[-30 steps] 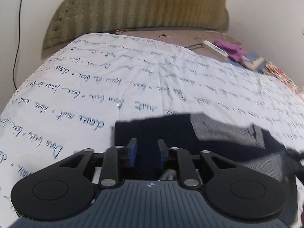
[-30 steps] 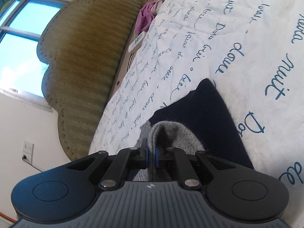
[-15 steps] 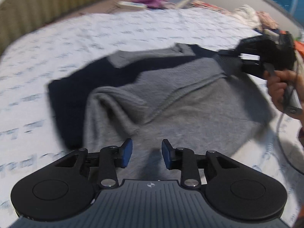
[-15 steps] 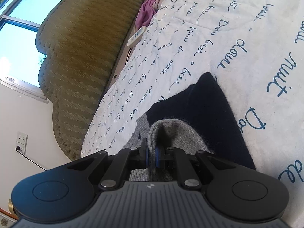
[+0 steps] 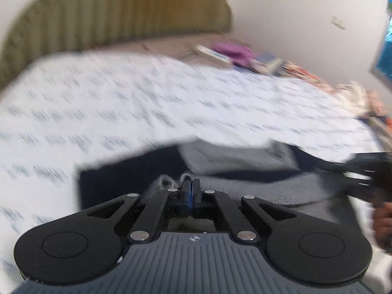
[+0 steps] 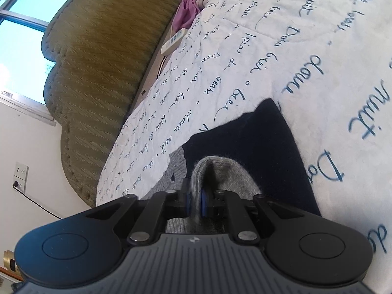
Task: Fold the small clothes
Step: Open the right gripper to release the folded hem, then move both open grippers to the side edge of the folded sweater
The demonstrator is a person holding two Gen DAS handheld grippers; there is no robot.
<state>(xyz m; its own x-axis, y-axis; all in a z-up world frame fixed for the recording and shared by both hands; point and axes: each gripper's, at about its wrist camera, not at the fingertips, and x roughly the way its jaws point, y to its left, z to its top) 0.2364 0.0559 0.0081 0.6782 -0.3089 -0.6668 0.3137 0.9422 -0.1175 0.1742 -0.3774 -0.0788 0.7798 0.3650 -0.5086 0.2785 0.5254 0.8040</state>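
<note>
A small grey and navy knit sweater (image 5: 235,161) lies on a white bedspread with blue script (image 5: 147,103). My left gripper (image 5: 190,186) is shut on a fuzzy grey edge of the sweater at its near side; the left wrist view is blurred by motion. My right gripper (image 6: 194,199) is shut on a grey fold of the sweater (image 6: 220,174), with the navy part (image 6: 276,147) spread ahead of it. The right gripper also shows in the left wrist view (image 5: 367,171) at the far right, held by a hand.
An olive upholstered headboard (image 6: 103,73) stands at the bed's far end. A white remote (image 6: 172,41), a purple cloth (image 6: 189,6) and books (image 5: 267,62) lie near it. A wall socket with a cable (image 6: 20,174) is on the left.
My left gripper was open above the sweater half a second ago; it has closed on the grey edge and swung quickly. My right gripper kept its hold on the grey fold.
</note>
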